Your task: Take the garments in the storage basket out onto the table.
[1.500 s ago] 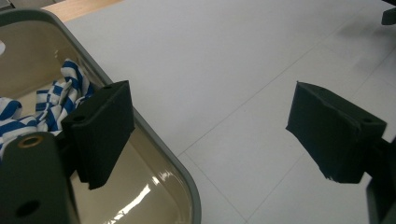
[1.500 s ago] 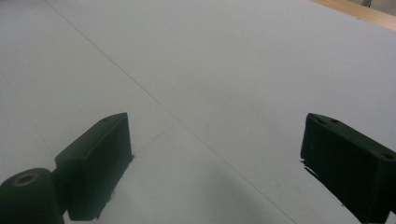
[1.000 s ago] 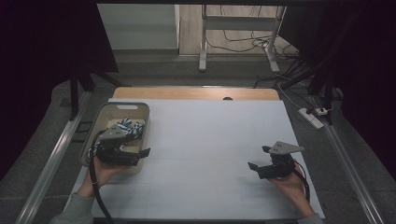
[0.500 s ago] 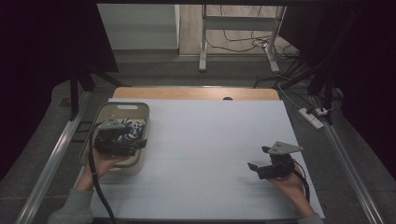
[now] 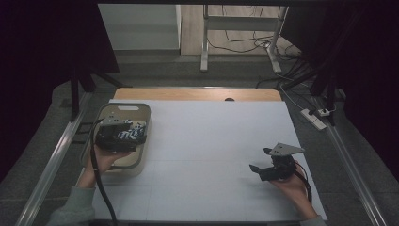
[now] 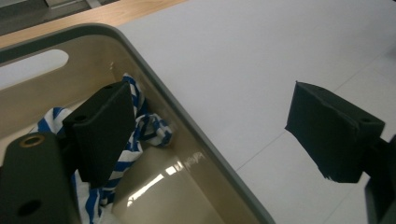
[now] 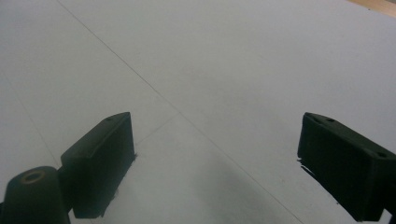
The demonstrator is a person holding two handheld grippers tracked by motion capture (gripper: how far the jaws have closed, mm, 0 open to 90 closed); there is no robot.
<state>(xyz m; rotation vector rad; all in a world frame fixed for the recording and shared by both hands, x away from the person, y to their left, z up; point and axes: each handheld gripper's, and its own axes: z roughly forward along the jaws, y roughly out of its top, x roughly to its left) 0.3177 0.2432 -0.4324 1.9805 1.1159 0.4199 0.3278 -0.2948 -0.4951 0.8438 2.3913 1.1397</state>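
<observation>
Now we have slid our left gripper (image 5: 123, 136) sideways, from the near edge of the basket (image 5: 141, 162) to a spot squarely above it, so we judge the reach for the blue-and-white striped cloth (image 6: 122, 154) is nearly lined up. Its jaws stand released, wide apart and gripping nothing: one hangs just over the cloth inside the basket, the other sits out past the rim (image 6: 196, 135), above the white table (image 6: 261, 70). The cloth lies bunched in the basket's far corner, below and to one side of the gap. Farther across, our right gripper (image 5: 275, 165) rests low over bare table, jaws also spread and empty.
</observation>
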